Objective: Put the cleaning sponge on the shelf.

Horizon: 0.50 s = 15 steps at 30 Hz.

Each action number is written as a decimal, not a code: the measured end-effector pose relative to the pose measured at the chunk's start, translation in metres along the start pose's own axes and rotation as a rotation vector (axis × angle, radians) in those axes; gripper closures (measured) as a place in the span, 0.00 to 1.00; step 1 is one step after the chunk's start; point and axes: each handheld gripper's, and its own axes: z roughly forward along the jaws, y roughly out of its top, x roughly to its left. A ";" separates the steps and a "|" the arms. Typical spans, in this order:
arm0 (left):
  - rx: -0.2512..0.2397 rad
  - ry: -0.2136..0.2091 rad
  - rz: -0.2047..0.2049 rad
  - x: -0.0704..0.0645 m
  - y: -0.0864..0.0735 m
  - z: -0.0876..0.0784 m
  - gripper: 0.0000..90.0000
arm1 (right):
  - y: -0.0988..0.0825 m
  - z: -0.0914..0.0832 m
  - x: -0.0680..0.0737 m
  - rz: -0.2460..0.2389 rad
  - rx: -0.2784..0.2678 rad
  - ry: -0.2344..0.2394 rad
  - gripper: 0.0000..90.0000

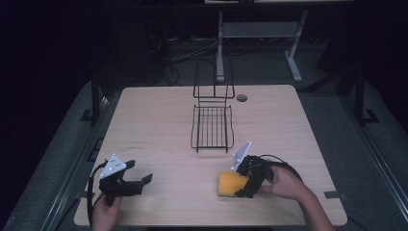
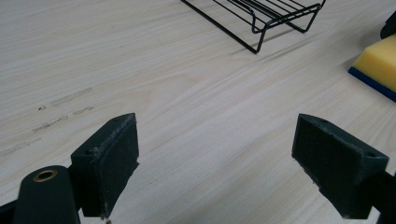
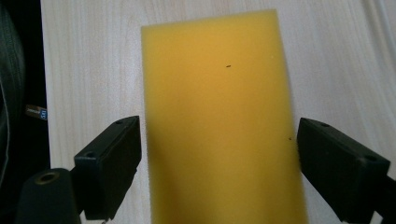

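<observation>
A yellow sponge (image 1: 228, 184) with a blue underside (image 2: 378, 65) lies flat on the table's near right part. My right gripper (image 1: 242, 186) is open and straddles it. In the right gripper view the sponge (image 3: 219, 116) spans the whole gap between the jaws of that gripper (image 3: 219, 168), which stand at or just off its two long sides. My left gripper (image 1: 143, 184) rests low at the near left, open (image 2: 217, 158), with bare wood between its jaws. It points towards the sponge and the rack.
A black wire rack (image 1: 211, 127) with an upright back stands at the middle of the light wooden table (image 1: 159, 120); its near corner is in the left gripper view (image 2: 261, 18). A round cable hole (image 1: 241, 97) sits behind it. Dark floor and desk legs surround the table.
</observation>
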 end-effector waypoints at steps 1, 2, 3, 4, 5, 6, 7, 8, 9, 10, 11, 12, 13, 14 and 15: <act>-0.001 -0.001 0.003 0.000 0.000 0.000 0.16 | 0.000 0.000 0.000 0.000 0.000 0.000 0.17; -0.001 0.000 0.003 0.000 0.000 0.000 0.16 | 0.000 0.001 0.000 -0.003 0.001 -0.002 0.17; 0.000 -0.001 0.004 0.000 0.000 0.000 0.16 | 0.000 0.001 0.000 -0.002 0.002 -0.002 0.17; 0.001 -0.001 0.004 0.000 0.000 0.000 0.16 | 0.000 0.002 0.000 -0.006 0.001 -0.003 0.17; 0.001 0.000 0.005 0.000 0.000 0.000 0.16 | 0.000 0.003 0.001 -0.004 0.003 -0.004 0.17; 0.004 -0.001 0.005 0.000 0.000 0.000 0.16 | 0.000 0.005 0.001 -0.013 0.004 -0.005 0.17; 0.003 -0.001 0.002 0.000 0.000 0.000 0.16 | 0.000 0.006 0.002 -0.014 0.007 -0.007 0.17; 0.002 0.000 0.001 0.000 0.000 0.000 0.16 | -0.001 0.009 0.002 -0.011 0.009 -0.007 0.17; 0.002 -0.001 0.002 0.000 0.000 0.000 0.16 | -0.001 0.010 0.002 -0.010 0.007 -0.007 0.16; 0.002 -0.001 0.002 0.001 0.000 0.000 0.16 | -0.001 0.010 0.002 -0.010 0.007 -0.007 0.16; 0.001 0.000 0.004 0.001 0.000 0.000 0.16 | -0.001 0.012 0.002 -0.011 0.007 -0.008 0.16; -0.001 -0.001 0.003 0.001 0.000 0.000 0.16 | -0.002 0.013 0.002 -0.007 0.008 -0.006 0.16; -0.003 -0.001 0.002 0.001 0.000 0.000 0.16 | -0.001 0.014 0.003 -0.004 0.015 -0.008 0.16; -0.001 -0.001 0.003 0.001 0.000 0.000 0.16 | -0.001 0.014 0.004 -0.013 0.010 -0.013 0.17; -0.001 -0.001 0.003 0.001 0.000 0.000 0.16 | -0.002 0.014 0.004 -0.013 0.007 -0.013 0.17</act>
